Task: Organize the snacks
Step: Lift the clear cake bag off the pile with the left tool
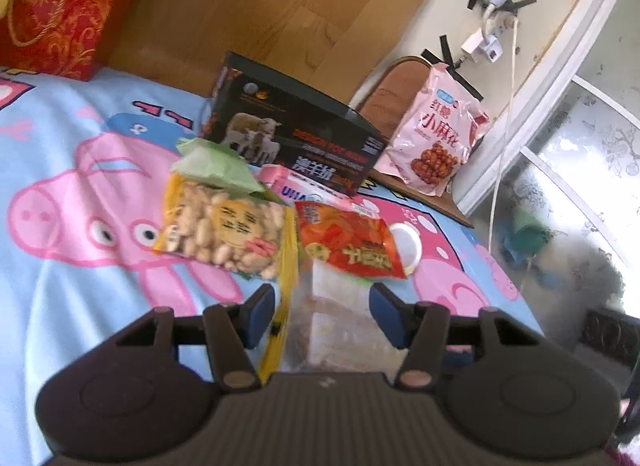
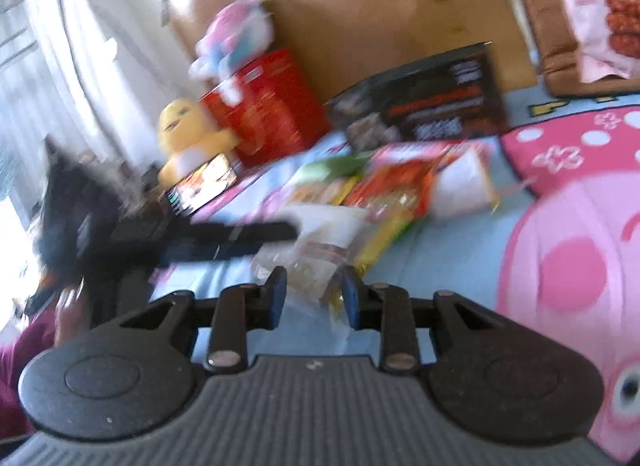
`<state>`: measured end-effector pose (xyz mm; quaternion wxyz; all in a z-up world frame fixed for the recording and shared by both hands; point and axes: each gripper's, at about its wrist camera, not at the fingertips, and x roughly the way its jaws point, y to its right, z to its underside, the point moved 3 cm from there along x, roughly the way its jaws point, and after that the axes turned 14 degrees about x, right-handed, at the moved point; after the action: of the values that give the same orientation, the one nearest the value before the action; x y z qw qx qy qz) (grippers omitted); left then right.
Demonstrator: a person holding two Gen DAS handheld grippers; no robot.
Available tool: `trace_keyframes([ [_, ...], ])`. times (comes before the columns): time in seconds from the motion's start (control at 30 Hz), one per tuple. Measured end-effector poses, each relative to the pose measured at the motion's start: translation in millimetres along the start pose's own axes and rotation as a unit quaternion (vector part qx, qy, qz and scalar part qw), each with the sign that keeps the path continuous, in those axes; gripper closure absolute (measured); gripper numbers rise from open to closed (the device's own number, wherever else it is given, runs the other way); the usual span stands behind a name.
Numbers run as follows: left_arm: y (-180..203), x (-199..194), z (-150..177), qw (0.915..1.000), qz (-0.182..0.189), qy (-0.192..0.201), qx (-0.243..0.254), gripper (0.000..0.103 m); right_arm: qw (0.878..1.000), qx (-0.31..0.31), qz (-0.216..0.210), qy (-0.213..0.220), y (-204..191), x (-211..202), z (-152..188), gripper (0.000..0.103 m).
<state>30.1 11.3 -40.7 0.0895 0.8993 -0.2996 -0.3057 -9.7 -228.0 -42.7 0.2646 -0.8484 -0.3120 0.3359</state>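
Observation:
A clear packet [image 1: 332,306] of pale brown snacks lies on the blue cartoon-pig sheet [image 1: 80,169]. My left gripper [image 1: 324,306] is shut on it, with the edge of the yellow peanut bag [image 1: 224,225] against its left pad. Beyond lie a red snack packet [image 1: 348,246], a green packet [image 1: 216,161], a pink box [image 1: 288,181] and a black box [image 1: 296,133]. In the blurred right wrist view my right gripper [image 2: 314,292] is shut on the crinkled near end of the clear packet [image 2: 316,258]. The left gripper's finger [image 2: 240,234] reaches in from the left over it.
A pink snack bag [image 1: 436,137] leans on a brown chair [image 1: 384,93] beside the bed. A red gift bag [image 1: 52,5] stands at the wooden headboard. A yellow plush [image 2: 188,129] and a red tin [image 2: 272,105] sit at the far left. A maroon sleeve [image 2: 24,346] shows low left.

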Motion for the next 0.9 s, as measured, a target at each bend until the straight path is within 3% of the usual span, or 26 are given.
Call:
trace_keyframes([
  [0.13,-3.4,-12.1,-0.7,0.9994,-0.026,0.021,0.012,0.033,0.999,-0.027,0.034,0.020,-3.8,-11.6,9.0,0.047],
  [0.2,-5.1,-15.6,-0.2,0.9987,-0.037,0.028,0.021,0.029,0.998,-0.032,0.043,0.029,-2.4,-13.5,7.4,0.044],
  [0.37,-12.2,-9.8,7.9,0.9989,-0.040,0.017,0.019,0.029,0.999,-0.022,0.042,0.017,3.8,-8.4,4.5,0.044],
  [0.9,-10.7,-9.7,8.3,0.9991,-0.023,0.029,0.020,0.030,0.998,-0.040,0.041,0.005,-1.9,-2.9,7.6,0.042],
])
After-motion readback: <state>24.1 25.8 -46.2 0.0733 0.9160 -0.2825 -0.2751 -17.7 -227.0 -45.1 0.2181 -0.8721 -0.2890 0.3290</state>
